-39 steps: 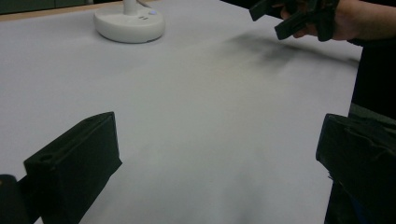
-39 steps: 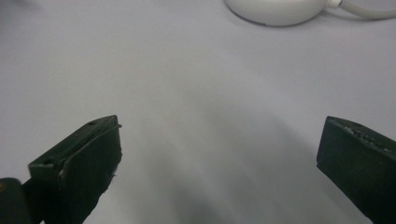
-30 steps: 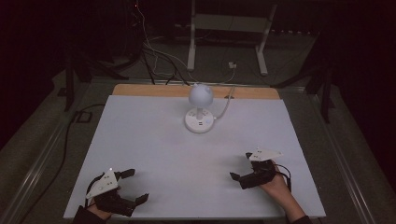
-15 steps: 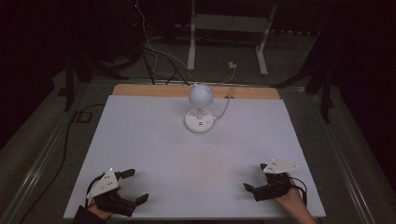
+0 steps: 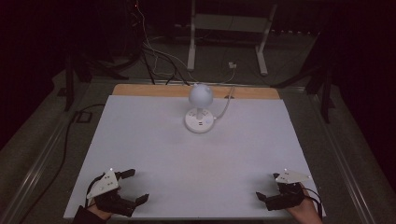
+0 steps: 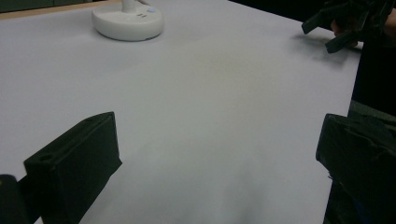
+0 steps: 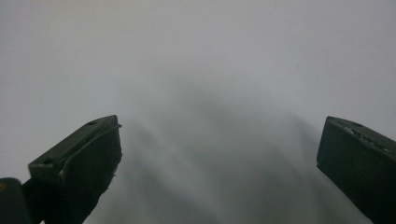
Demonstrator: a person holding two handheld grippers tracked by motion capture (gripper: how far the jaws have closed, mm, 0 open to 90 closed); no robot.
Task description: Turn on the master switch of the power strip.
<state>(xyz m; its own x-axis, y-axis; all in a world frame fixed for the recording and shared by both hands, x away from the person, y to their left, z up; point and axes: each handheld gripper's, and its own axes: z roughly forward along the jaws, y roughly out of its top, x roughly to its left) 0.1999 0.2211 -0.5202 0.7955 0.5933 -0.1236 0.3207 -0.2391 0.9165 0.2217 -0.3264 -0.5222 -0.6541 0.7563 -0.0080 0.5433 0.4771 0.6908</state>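
A small white lamp with a round globe head (image 5: pixel 201 94) stands on its disc base (image 5: pixel 200 122) at the far middle of the white table (image 5: pixel 196 154); the base (image 6: pixel 127 21) also appears in the left gripper view. My left gripper (image 5: pixel 138 185) rests at the near left corner, open, with bare table between its jaws (image 6: pixel 219 154). At the near right corner my right gripper (image 5: pixel 267 186) is open too, low over the white surface (image 7: pixel 219 154) and holding nothing. The right gripper (image 6: pixel 327 28) also appears far off in the left gripper view.
A white cord (image 5: pixel 225 103) runs from the lamp base off the table's far edge, along a wooden strip (image 5: pixel 154 90). Cables and a white metal stand (image 5: pixel 229 28) sit on the dark floor beyond. A black cable (image 5: pixel 65 149) lies left of the table.
My right gripper has drawn back and to the right, toward the near right corner of the table. The left gripper and the lamp have stayed put.
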